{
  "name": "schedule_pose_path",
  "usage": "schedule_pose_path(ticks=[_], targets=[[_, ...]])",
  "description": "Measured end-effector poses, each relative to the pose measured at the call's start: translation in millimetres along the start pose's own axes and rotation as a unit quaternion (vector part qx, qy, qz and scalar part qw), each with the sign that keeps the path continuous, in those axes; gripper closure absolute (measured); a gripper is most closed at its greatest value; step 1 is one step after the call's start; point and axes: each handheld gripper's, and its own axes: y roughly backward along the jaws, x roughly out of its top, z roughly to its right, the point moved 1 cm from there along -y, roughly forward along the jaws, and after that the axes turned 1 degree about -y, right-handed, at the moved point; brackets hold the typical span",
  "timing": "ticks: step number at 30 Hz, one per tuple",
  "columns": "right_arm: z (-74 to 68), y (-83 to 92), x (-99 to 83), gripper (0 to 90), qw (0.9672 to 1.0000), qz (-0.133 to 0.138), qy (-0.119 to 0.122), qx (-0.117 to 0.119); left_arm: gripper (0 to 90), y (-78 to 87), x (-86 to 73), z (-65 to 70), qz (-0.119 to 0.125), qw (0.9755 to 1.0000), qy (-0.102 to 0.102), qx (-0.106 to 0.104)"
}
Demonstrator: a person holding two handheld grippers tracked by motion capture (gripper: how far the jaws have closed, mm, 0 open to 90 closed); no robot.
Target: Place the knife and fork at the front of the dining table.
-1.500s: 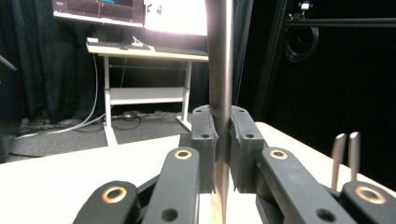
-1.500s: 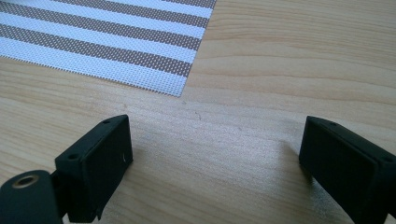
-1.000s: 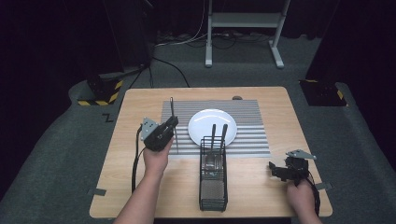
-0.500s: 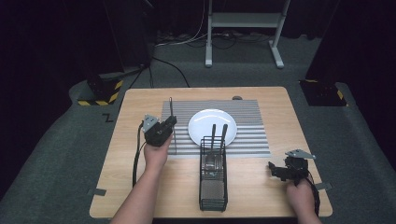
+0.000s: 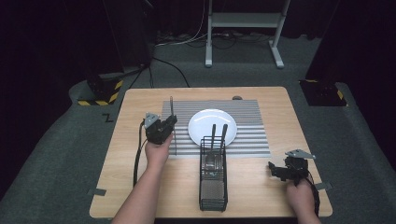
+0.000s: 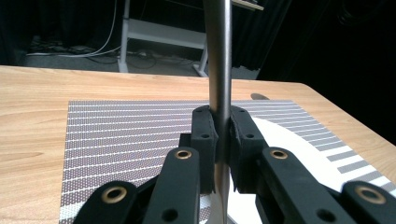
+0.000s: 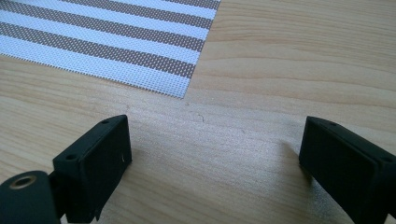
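The left claw (image 6: 222, 144), pinching a slim metal utensil handle (image 6: 219, 70), has barely shifted over the striped placemat (image 5: 254, 135); right claw (image 7: 215, 163) rests spread on the wooden tabletop (image 5: 261, 191).

Utensil handle (image 6: 219, 70) upright between left gripper (image 5: 163, 126) jaws, placemat (image 5: 252, 133) spread ahead and to its right, plate (image 5: 205, 122) just right on the mat, wire caddy (image 5: 213, 186) right and nearer, right gripper (image 5: 276, 171) beyond the caddy on table (image 5: 261, 196).

utensil (image 6: 219, 70) ends cut off, basket (image 5: 213, 186) contents unclear
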Motion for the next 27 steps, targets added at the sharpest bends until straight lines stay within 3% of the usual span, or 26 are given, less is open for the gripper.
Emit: schedule_pose_path(ticks=[12,20,27], targets=[[0.0,0.0,0.0,9.0,1.0000,0.000,0.001,0.001,81.2,-24.0,-2.2,-2.7,-0.024,0.9992,0.018,0.027],[-0.3,0.2,0.0,9.0,1.0000,-0.001,0.003,0.003,81.1,-38.8,-3.8,-3.8,-0.046,0.9981,0.022,0.033],[-0.4,0.2,0.0,9.1,1.0000,0.000,0.005,0.004,81.0,-52.5,-8.0,-11.6,-0.063,0.9965,0.047,0.030]])
